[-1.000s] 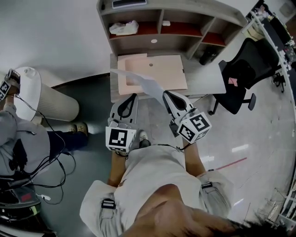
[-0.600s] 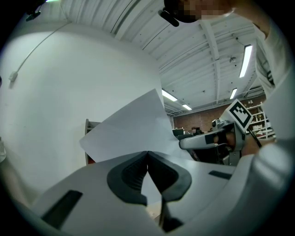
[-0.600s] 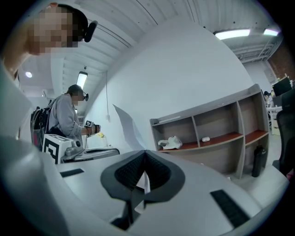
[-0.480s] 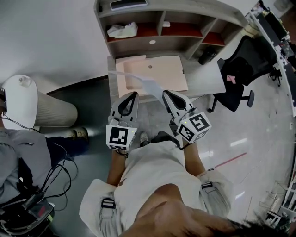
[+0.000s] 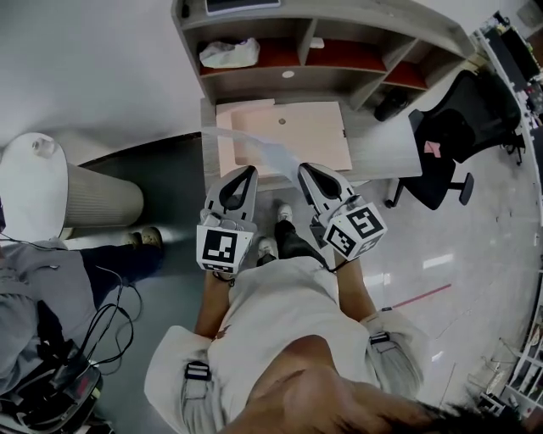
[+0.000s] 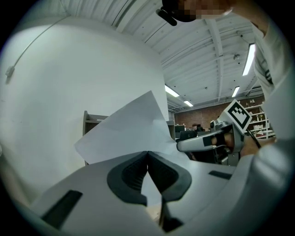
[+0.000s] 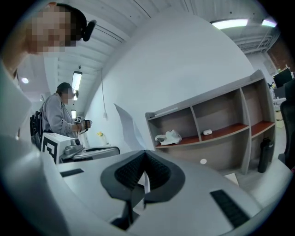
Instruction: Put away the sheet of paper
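Note:
The white sheet of paper point(image 5: 259, 153) hangs in the air over the front edge of the desk point(image 5: 373, 144), held at two points. My left gripper point(image 5: 245, 172) is shut on its near left part, and the sheet point(image 6: 126, 129) fans up beyond the closed jaws. My right gripper point(image 5: 304, 169) is shut on the near right corner, where a strip of the paper point(image 7: 128, 124) rises edge-on past the jaws. Each gripper shows in the other's view: the right gripper point(image 6: 182, 145) and the left gripper point(image 7: 116, 150).
A beige folder point(image 5: 297, 127) lies flat on the desk under the paper. Behind it stands a shelf unit point(image 5: 339, 25) with a crumpled white bag point(image 5: 229, 52). A black office chair point(image 5: 458, 136) is at the right, a white cylinder point(image 5: 76, 191) and a seated person point(image 5: 34, 288) at the left.
Both grippers keep their hold on the paper and stay side by side. The sheet has sagged a little flatter over the desk. The person at the left has shifted lower in the view.

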Action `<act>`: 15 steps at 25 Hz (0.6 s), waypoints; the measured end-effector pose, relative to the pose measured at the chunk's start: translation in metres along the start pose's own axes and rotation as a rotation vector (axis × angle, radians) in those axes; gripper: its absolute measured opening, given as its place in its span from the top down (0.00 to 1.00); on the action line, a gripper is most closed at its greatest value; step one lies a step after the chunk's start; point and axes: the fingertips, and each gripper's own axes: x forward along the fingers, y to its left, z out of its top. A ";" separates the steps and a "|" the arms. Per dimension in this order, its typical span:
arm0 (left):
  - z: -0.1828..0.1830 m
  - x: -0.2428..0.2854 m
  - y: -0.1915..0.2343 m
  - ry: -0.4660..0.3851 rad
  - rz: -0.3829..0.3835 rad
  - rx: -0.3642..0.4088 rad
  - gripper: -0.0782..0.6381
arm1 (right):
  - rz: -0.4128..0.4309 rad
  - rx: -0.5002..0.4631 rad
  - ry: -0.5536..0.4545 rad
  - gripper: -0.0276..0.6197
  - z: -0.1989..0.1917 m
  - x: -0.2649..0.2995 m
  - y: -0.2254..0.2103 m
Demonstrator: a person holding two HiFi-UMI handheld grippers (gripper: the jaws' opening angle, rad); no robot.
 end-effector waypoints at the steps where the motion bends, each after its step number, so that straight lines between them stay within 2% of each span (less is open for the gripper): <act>1: -0.002 0.004 0.002 0.005 0.005 -0.003 0.86 | 0.007 0.002 0.004 0.93 -0.001 0.004 -0.003; 15: -0.025 0.100 0.040 0.107 0.085 -0.030 0.86 | 0.088 0.073 0.098 0.93 -0.002 0.073 -0.094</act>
